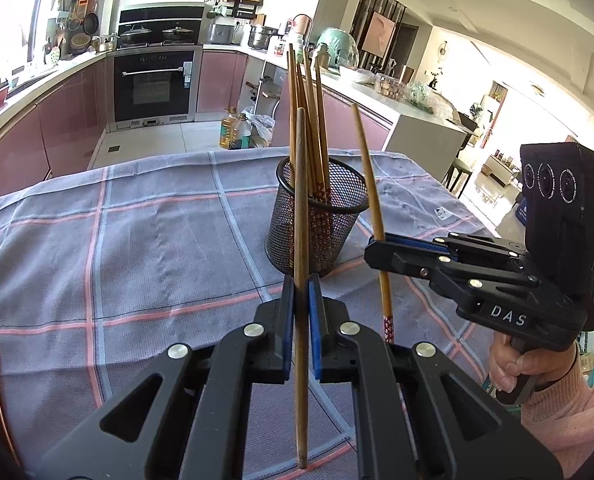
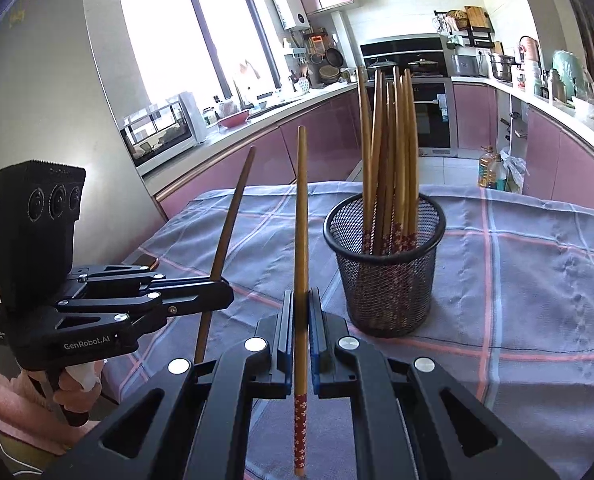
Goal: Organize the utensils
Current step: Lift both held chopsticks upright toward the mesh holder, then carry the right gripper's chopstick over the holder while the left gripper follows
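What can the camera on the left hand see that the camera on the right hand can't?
Only the left view shows the dining area past the counter and the right tongs side-on, shut on a red-patterned chopstick. Only the right view shows the big window and the left tongs side-on, shut on a plain brown chopstick. Both show the mesh cup full of chopsticks, the checked cloth and the oven.

Bright daylight from window [image 2: 201,40], blown-out glare; fisheye edges warped, vignetted.
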The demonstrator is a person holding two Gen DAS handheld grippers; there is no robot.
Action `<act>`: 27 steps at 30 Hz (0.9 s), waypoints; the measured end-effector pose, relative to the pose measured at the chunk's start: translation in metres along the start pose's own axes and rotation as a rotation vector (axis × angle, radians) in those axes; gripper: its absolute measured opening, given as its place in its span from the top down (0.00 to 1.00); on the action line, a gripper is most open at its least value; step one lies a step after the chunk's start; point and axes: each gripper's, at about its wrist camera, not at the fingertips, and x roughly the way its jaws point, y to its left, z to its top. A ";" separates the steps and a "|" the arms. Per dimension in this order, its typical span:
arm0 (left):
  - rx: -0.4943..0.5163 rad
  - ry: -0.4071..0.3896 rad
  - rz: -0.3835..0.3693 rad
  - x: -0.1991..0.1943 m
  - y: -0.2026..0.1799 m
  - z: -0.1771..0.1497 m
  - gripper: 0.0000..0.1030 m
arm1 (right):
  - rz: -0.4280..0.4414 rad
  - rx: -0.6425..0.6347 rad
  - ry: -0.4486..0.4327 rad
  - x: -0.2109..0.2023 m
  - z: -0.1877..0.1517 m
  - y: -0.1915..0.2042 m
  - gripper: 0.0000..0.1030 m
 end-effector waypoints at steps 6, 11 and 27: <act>0.013 -0.014 -0.006 -0.005 -0.004 0.005 0.93 | -0.014 -0.002 -0.035 -0.008 0.006 -0.001 0.94; 0.022 -0.025 -0.012 -0.008 -0.009 0.010 0.93 | -0.021 -0.005 -0.052 -0.014 0.011 -0.003 0.94; 0.039 -0.051 -0.016 -0.013 -0.015 0.021 0.93 | -0.033 -0.021 -0.096 -0.023 0.024 0.000 0.94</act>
